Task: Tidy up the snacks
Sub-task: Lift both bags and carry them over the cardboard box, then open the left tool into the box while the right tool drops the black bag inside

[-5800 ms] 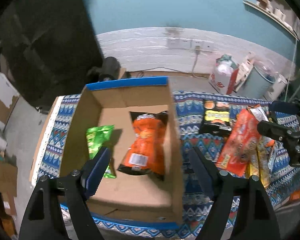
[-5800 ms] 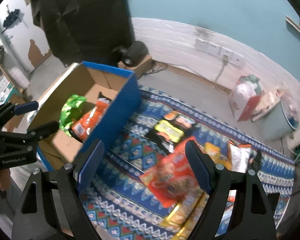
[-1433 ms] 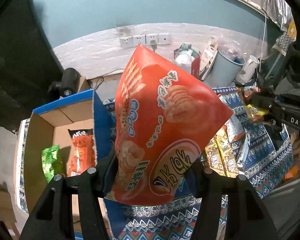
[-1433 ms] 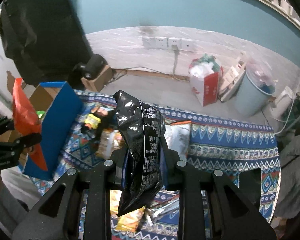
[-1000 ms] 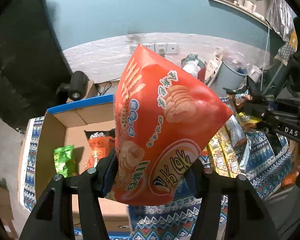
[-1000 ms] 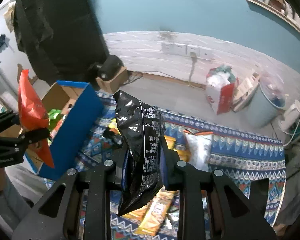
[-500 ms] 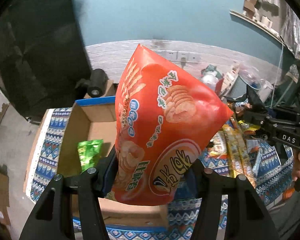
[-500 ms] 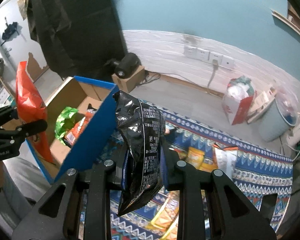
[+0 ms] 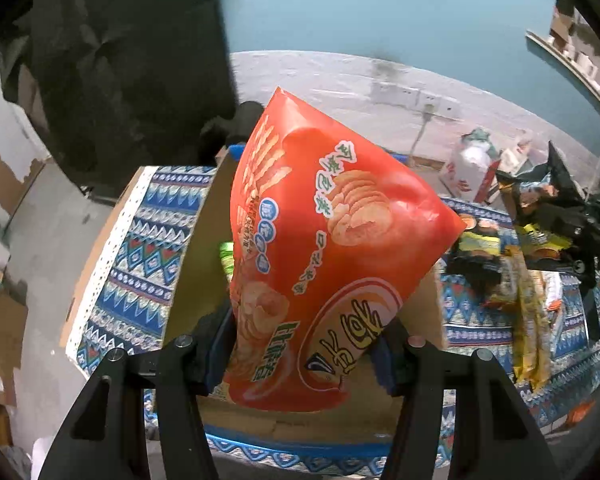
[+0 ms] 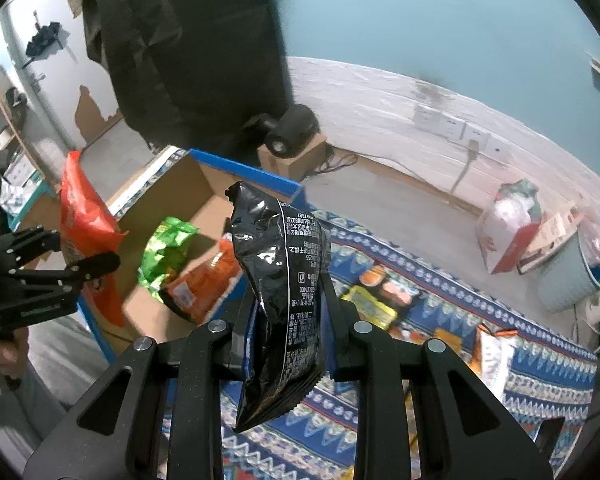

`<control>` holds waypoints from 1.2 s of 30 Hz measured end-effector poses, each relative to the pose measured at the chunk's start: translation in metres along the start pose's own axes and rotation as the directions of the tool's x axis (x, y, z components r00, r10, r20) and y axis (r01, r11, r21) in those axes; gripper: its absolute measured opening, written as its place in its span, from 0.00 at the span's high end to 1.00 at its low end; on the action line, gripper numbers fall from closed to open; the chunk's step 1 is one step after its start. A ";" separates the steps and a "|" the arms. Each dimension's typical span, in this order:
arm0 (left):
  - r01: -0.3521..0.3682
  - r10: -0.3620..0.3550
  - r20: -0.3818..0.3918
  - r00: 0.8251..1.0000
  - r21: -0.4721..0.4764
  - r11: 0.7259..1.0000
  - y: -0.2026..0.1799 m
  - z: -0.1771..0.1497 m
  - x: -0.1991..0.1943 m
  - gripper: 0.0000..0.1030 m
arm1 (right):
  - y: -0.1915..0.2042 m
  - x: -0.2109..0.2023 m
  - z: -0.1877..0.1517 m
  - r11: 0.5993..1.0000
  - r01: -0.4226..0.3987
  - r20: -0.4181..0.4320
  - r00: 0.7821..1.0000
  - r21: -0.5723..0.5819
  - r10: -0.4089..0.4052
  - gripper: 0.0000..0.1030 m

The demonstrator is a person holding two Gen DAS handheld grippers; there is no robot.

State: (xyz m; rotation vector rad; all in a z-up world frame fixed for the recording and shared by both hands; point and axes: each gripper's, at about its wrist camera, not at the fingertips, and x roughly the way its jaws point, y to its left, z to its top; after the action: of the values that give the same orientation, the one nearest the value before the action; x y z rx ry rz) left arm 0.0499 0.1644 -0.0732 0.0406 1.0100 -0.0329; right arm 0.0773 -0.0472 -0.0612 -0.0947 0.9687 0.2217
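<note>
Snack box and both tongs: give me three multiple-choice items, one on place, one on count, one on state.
1. Where is the green bag?
A. inside the cardboard box
B. on the patterned cloth
C. in the right tongs

2. How many bags lie in the box?
A. none
B. two
C. five

3. The right tongs are:
A. open and empty
B. shut on the black bag
C. shut on the orange bag

Answers:
1. A: the green bag lies on the floor of the cardboard box.
2. B: only it and the orange bag lie there.
3. B: the right tongs pinch the black bag.
</note>
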 end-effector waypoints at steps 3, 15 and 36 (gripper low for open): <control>-0.008 0.008 -0.009 1.000 -0.017 1.000 0.009 -0.001 0.004 0.42 | 0.012 0.006 0.005 1.000 -0.013 -0.004 1.000 -0.014 0.013 0.77; -0.065 0.063 -0.051 0.997 -0.053 0.996 0.035 -0.005 0.016 0.37 | 0.064 0.028 0.022 0.994 -0.074 -0.024 0.997 -0.077 0.073 0.77; -0.119 0.115 -0.053 0.992 -0.082 0.989 0.057 -0.006 0.004 0.25 | 0.100 0.085 0.032 0.988 -0.118 -0.118 0.987 -0.100 0.106 0.77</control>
State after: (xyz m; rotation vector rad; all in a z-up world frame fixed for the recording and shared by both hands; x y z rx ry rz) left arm 0.0498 0.2213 -0.0788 0.0235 1.0546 0.1191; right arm 0.1266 0.0681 -0.1116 -0.1519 1.0754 0.3752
